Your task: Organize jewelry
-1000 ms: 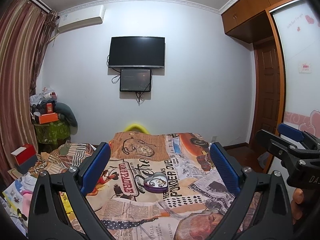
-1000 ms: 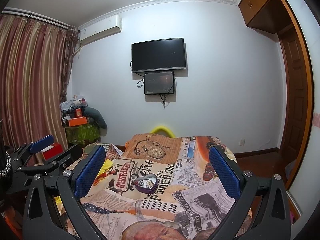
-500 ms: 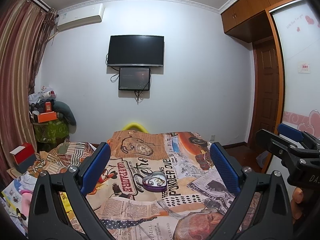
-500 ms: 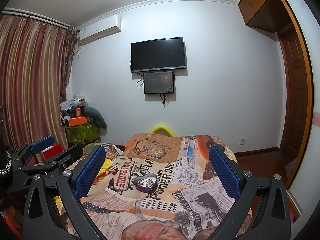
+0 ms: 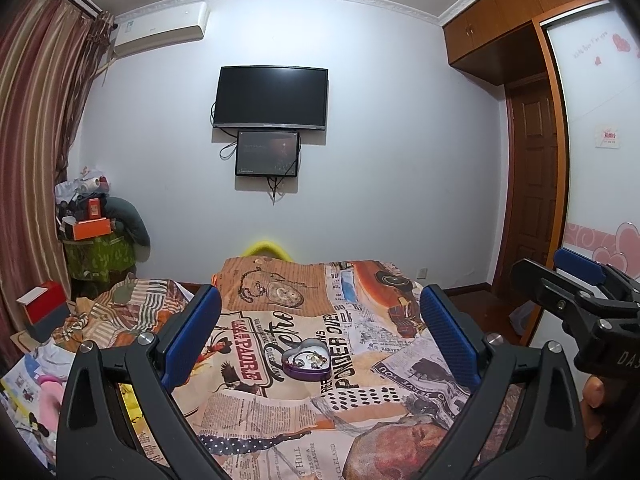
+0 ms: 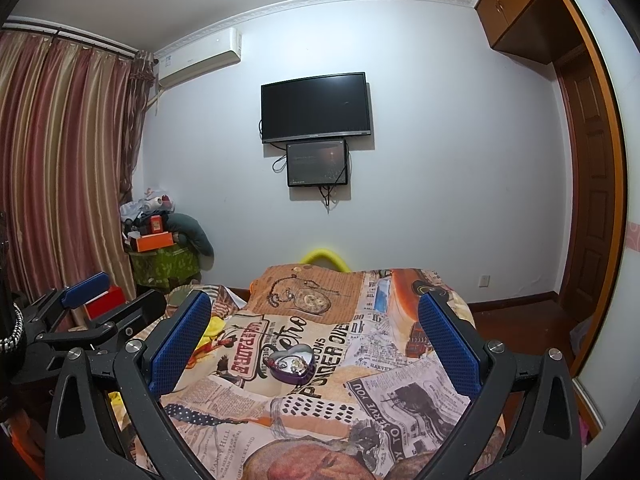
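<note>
Your purple heart tin [image 5: 306,364] sits lidless on the bedspread [image 5: 360,332], chains tangled inside. Both your left gripper [image 5: 320,336] and right gripper [image 6: 314,338] gape wide, empty, barely shifted since before.

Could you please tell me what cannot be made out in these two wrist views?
- Jewelry inside the purple heart-shaped tin: too small in both views to tell the pieces apart.
- Left side of the newspaper-print bedspread: hidden by the open left gripper in the left wrist view.
- The hand holding the right gripper: mostly hidden behind its black frame.
</note>
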